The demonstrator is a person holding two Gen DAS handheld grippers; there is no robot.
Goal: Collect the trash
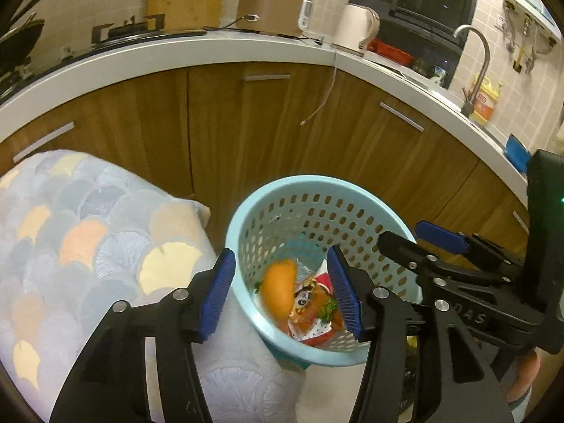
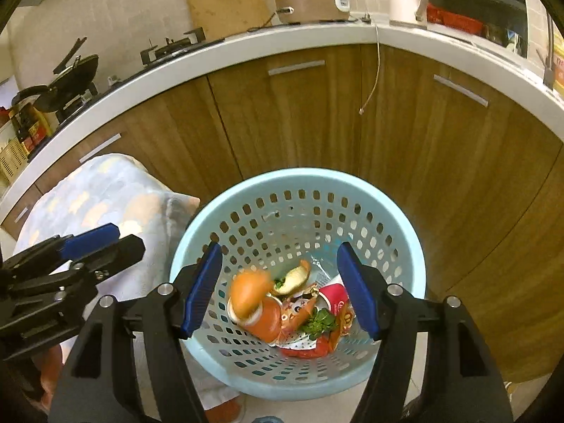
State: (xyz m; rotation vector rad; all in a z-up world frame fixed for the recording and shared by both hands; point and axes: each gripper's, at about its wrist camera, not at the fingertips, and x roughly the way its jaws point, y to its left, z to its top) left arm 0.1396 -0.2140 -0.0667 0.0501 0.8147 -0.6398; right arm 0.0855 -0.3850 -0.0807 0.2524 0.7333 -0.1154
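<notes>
We hover both grippers over blue basket (image 2: 299, 218), lower centre: left gripper (image 1: 280, 298) and right gripper (image 2: 278, 290) fingers released, grasping nothing. Trash (image 2: 282, 313) lies inside basket (orange piece blurred). Drop step looks done; next, seek remaining trash.

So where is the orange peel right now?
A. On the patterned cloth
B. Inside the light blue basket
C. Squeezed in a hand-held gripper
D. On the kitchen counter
B: the orange peel is inside the light blue basket with the other trash, and neither the left hand-held gripper nor the right hand-held gripper holds anything between its open blue pads.
</notes>
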